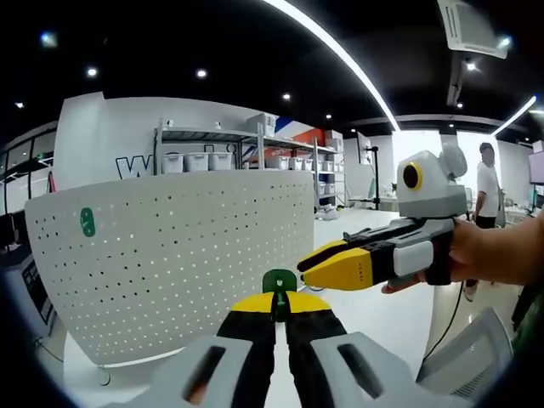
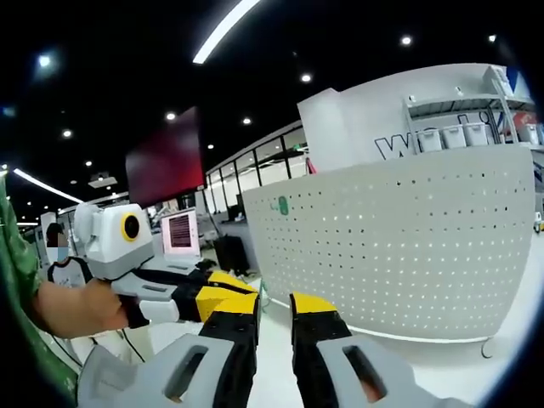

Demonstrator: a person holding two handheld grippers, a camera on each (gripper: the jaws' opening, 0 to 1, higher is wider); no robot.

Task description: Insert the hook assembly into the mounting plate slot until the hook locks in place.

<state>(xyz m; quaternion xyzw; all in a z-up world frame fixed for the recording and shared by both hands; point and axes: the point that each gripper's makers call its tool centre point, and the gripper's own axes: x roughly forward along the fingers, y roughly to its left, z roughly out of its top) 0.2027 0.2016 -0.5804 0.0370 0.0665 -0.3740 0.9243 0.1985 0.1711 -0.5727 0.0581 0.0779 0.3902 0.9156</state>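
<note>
Left gripper view: the left gripper (image 1: 279, 308), jaws nearly closed, pinches a small green plastic hook piece (image 1: 279, 282) at its tips, held near but short of the white perforated metal mounting board (image 1: 170, 255); a second green hook (image 1: 87, 222) already sits high on the board. The right gripper (image 1: 316, 265) enters from the right, its jaws together, apparently empty. Right gripper view: that gripper's own jaws (image 2: 274, 308) show a narrow gap and hold nothing; the left gripper (image 2: 217, 289) lies beside them. Risk: so slight a tip grasp may let the hook twist or drop on meeting the slot.
</note>
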